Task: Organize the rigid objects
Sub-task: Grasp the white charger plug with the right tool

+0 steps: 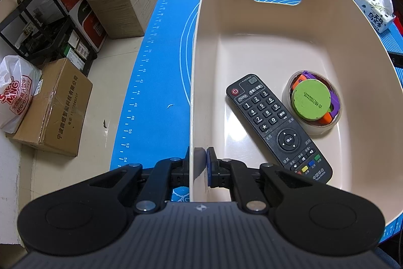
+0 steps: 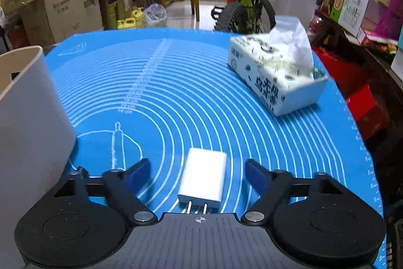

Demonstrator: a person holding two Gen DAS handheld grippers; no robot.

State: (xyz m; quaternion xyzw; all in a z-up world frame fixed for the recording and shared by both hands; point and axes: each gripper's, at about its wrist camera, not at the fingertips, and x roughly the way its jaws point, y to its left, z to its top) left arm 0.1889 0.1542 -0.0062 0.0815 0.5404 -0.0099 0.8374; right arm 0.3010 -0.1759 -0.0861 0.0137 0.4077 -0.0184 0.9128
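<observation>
A cream plastic bin (image 1: 201,42) stands on the blue mat (image 1: 156,67). In it lie a black remote control (image 1: 277,125) and a clear round tub with a green lid (image 1: 311,103) holding coloured pieces. My left gripper (image 1: 199,163) is shut on the bin's near left wall, one finger outside and one inside. In the right wrist view a white plug charger (image 2: 204,178) lies flat on the mat, prongs toward me. My right gripper (image 2: 199,173) is open, its fingers either side of the charger, not touching it. The bin's outer wall (image 2: 27,105) shows at the left.
A tissue pack (image 2: 277,72) sits at the mat's far right and also shows in the left wrist view (image 1: 372,9). Cardboard boxes (image 1: 58,107) and a black rack (image 1: 42,24) stand on the floor left of the table. A bicycle (image 2: 246,4) stands behind.
</observation>
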